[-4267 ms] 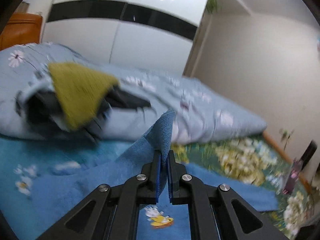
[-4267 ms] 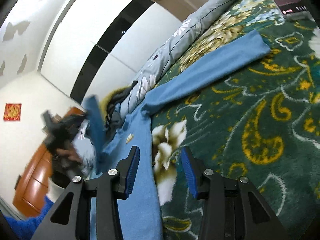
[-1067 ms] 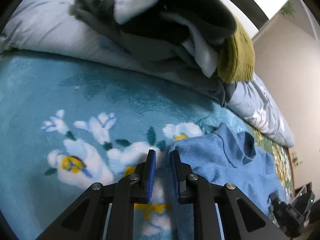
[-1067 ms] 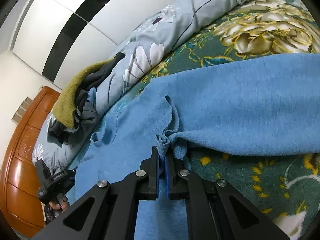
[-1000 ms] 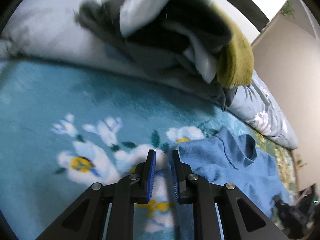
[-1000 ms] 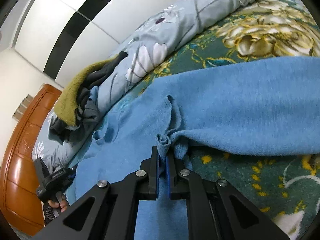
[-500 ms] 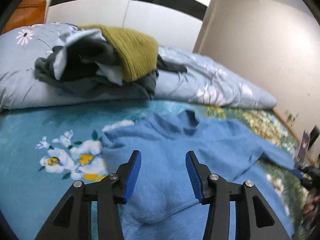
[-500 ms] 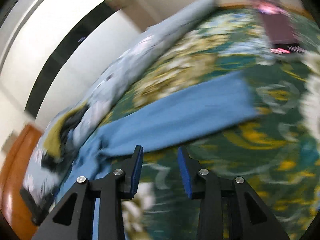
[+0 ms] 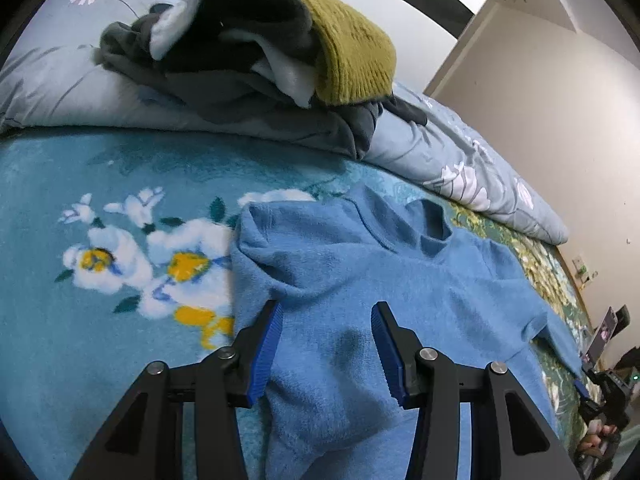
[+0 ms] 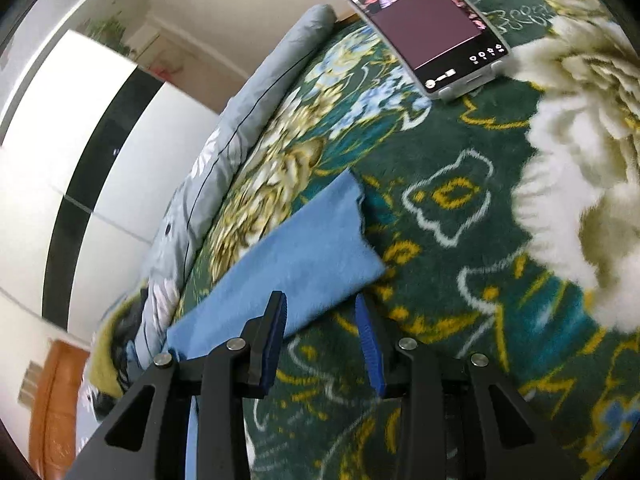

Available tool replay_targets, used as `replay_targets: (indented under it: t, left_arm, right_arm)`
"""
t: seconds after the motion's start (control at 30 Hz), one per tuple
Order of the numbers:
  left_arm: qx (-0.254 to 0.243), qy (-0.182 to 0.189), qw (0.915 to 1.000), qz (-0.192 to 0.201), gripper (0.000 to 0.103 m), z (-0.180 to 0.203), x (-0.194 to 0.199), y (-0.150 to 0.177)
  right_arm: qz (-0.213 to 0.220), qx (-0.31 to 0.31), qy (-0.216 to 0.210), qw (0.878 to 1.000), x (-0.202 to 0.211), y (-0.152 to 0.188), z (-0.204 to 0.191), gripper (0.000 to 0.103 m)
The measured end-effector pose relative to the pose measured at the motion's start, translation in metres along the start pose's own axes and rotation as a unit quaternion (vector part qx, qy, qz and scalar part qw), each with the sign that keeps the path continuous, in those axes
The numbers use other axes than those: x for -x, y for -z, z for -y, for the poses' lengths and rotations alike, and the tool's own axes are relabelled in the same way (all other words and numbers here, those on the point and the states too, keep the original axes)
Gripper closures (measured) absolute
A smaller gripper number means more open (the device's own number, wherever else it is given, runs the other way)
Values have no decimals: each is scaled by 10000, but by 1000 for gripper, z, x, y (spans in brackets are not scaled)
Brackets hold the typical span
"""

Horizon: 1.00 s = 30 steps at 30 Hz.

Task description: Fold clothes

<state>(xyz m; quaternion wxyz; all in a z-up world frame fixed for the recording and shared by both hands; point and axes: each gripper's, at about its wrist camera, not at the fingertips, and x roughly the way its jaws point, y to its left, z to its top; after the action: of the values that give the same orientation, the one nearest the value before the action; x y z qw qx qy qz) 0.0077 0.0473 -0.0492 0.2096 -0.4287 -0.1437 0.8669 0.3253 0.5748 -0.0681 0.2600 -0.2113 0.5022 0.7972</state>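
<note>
Blue sweater (image 9: 360, 280) spread face-up on bed blanket (image 9: 80, 320), collar (image 9: 430, 232) toward rolled grey duvet (image 9: 460, 152), hem end toward camera, cut off by lower frame. Left hand-held gripper (image 9: 326, 354) directly over chest, jaws wide, nothing held, pads clear of cloth as far as visible. Sleeve on that side bunched and turned in near shoulder (image 9: 256, 248), just left of left pad.

Other sleeve (image 10: 304, 260) stretched straight out from body, long axis running away from collar toward phone (image 10: 424, 28) at bed edge. Right hand-held gripper (image 10: 320, 338) at cuff end, jaws wide, empty, left pad over lower edge of sleeve, right pad over bare blanket. Nearer hand for this sleeve: right. Fits either a sleeve just laid flat or one about to be picked up for folding inward; not settled here.

Pile of other clothes (image 9: 240, 52), olive knit on top, on duvet behind collar, well apart from both grippers.

Hidden: hem, lower body, contact height of pads. Right view motion-blurred; sleeve-to-body join barely visible at left edge.
</note>
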Motion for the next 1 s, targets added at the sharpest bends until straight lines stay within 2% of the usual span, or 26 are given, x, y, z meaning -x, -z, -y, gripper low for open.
replay_targets:
  t: [0.17, 0.23, 0.27, 0.43, 0.57, 0.63, 0.73, 0.87, 1.0]
  left_arm:
    - [31, 124, 9995, 289, 46, -9, 31, -4]
    - [44, 173, 9990, 404, 44, -13, 43, -6]
    - [50, 198, 9987, 462, 42, -15, 49, -7]
    - [-124, 205, 9986, 482, 36, -15, 51, -17]
    - [-141, 335, 9982, 467, 36, -10, 33, -24]
    - [-108, 495, 9974, 511, 36, -11, 27, -20]
    - [-101, 617, 9976, 296, 36, -13, 18, -17]
    - [-1, 692, 9966, 443, 35, -21, 29, -22]
    - [216, 744, 9948, 665, 32, -37, 43, -27]
  right_arm:
    - [185, -194, -17, 9996, -6, -9, 3, 67]
    - [201, -209, -7, 9996, -8, -14, 1, 79]
    - [203, -196, 10, 9996, -8, -16, 0, 92]
    - [343, 224, -92, 9991, 4, -23, -32, 98]
    - [449, 940, -443, 9936, 18, -18, -92, 98]
    - [477, 1435, -704, 9860, 23, -10, -132, 98]
    - [396, 2060, -1104, 9715, 22, 12, -191, 98]
    - [103, 2301, -1637, 9593, 2, 45, -246, 98]
    - [-297, 2557, -2051, 9443, -25, 92, -293, 98]
